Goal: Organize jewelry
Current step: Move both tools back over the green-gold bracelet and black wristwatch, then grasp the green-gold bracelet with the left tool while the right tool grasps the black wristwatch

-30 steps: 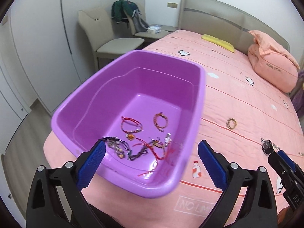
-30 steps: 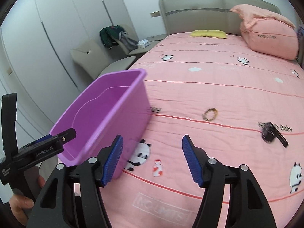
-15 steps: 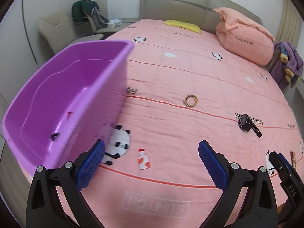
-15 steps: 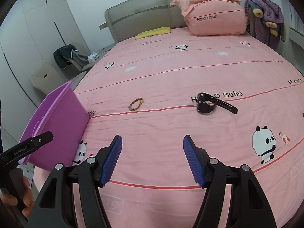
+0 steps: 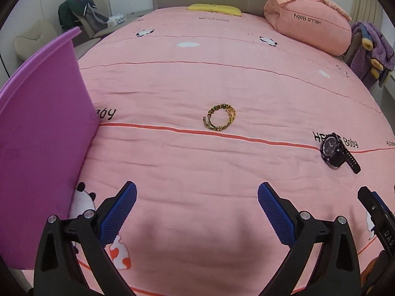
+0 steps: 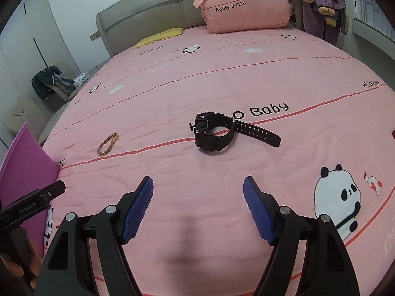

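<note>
A gold beaded bracelet (image 5: 219,118) lies on the pink bedspread, ahead of my open, empty left gripper (image 5: 197,204); it also shows in the right wrist view (image 6: 108,144). A black wristwatch (image 6: 217,133) lies ahead of my open, empty right gripper (image 6: 198,202), and at the right in the left wrist view (image 5: 337,151). The purple tub (image 5: 42,133) stands at the bed's left edge; only its outer wall shows, its inside hidden.
A folded pink duvet (image 5: 306,17) and a yellow pillow (image 5: 214,8) lie at the head of the bed. Chairs with clothes (image 5: 81,17) stand to the left. A purple garment (image 6: 318,5) hangs at the right.
Both grippers have swung right, away from the tub and toward the bed. The tub's inside with its jewelry has left view. The bracelet and watch are now closer and centred.
</note>
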Demonstrator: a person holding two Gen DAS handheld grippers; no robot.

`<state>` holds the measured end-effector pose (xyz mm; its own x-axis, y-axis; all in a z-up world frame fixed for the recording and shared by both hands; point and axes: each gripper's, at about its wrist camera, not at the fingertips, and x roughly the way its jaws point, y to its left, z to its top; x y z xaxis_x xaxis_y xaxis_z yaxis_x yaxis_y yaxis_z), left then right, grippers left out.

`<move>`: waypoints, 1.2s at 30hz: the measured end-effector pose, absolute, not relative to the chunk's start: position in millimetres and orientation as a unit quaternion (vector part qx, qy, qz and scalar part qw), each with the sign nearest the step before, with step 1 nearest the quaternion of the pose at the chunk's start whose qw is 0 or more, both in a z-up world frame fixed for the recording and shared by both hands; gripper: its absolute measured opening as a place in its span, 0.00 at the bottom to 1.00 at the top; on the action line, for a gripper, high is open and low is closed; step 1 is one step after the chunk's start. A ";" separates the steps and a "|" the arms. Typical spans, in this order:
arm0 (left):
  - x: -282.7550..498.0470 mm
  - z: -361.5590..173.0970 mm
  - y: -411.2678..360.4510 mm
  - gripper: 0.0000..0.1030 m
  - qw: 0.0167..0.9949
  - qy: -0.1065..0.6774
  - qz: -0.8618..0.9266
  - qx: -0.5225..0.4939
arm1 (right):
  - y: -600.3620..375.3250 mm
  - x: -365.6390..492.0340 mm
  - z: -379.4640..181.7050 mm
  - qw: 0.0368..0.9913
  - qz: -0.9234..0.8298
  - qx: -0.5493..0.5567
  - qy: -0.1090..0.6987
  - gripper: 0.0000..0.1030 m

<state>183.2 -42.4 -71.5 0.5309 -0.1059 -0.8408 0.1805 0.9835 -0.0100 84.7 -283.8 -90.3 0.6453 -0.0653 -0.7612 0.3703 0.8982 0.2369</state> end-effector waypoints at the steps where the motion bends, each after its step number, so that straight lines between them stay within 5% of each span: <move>1: 189.5 -76.1 -44.4 0.94 0.873 0.480 -0.081 0.038 | -287.0 93.1 -96.2 0.885 -0.126 0.192 0.405 0.70; 16: 264.9 -140.0 -76.7 0.94 0.862 0.500 -0.076 0.042 | -319.3 162.1 -152.0 0.859 -0.171 0.238 0.420 0.70; 36: 308.2 -152.3 -98.6 0.95 0.870 0.486 -0.066 0.053 | -321.7 196.2 -161.0 0.862 -0.195 0.190 0.428 0.69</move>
<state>308.2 -98.6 -152.3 0.5186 -0.0633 -0.8526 0.1668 0.9856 0.0283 196.2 -321.7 -161.0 0.5584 -0.1733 -0.8113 0.4986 0.8517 0.1612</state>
